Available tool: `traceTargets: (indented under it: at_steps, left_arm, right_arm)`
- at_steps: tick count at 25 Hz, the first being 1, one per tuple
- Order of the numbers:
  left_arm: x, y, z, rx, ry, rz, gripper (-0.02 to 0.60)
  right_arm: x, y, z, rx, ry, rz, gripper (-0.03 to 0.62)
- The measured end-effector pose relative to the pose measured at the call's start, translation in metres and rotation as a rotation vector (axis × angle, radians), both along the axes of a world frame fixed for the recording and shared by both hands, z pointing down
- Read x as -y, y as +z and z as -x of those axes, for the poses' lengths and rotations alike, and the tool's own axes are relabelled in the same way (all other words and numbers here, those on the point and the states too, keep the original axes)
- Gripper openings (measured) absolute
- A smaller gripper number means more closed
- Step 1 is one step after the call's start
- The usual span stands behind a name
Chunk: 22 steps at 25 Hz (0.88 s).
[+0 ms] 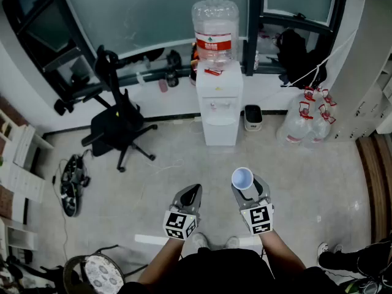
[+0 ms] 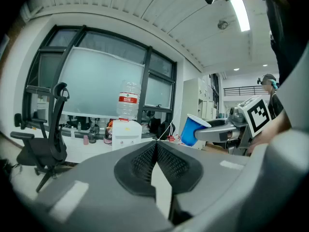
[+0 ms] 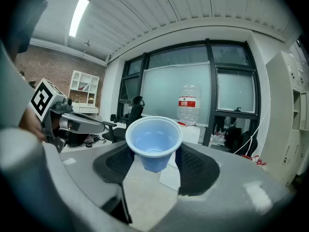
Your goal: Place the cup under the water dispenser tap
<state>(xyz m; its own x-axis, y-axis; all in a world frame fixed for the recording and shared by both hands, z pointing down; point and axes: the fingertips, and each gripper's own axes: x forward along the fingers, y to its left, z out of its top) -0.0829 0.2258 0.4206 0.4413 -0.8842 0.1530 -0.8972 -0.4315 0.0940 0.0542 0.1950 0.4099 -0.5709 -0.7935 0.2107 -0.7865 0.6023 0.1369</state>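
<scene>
The small light-blue plastic cup [image 3: 153, 141] stands upright, mouth up, between the pads of the right tongs [image 3: 154, 162]. They pinch it across its tapered lower wall. It is carried in the air above the pale floor [image 1: 306, 182], well apart from the white floor-standing water dispenser [image 1: 218, 103] by the window wall.

The cup looks thin-walled and very light, so it would likely buckle under a hard squeeze and slip if the hold goes slack. A gentle, even pinch seems right. The present hold low on the wall, below the stiffer rim, leaves the mouth free for the tap. It also keeps the tongs out of the recess, as far as I can judge.

The right gripper view shows the cup's bare bottom — nothing is in it.

The left tongs [image 2: 155, 151] are pressed together on nothing, level and just beside the right pair.

On the dispenser sits a large clear water bottle with a red label [image 1: 215, 32]; its fill level cannot be told. Clear spare water jugs [image 1: 306, 124] stand on the floor to the dispenser's right — their contents are likewise unclear.
</scene>
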Motion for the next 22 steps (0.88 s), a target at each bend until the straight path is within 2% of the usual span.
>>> traceTargets:
  at_steps: [8,16,22]
  left_arm:
    - [0.002,0.001,-0.018,0.022,0.02,-0.01,0.017]
    - [0.011,0.006,-0.028,0.03,0.003,0.003,0.017]
    - [0.018,0.006,-0.048,0.031,-0.009,-0.007,0.017]
  right_arm:
    - [0.005,0.004,-0.013,0.002,-0.006,0.005,0.265]
    - [0.01,0.005,-0.027,0.095,-0.022,0.032,0.27]
    - [0.014,0.007,-0.039,0.102,-0.067,0.033,0.27]
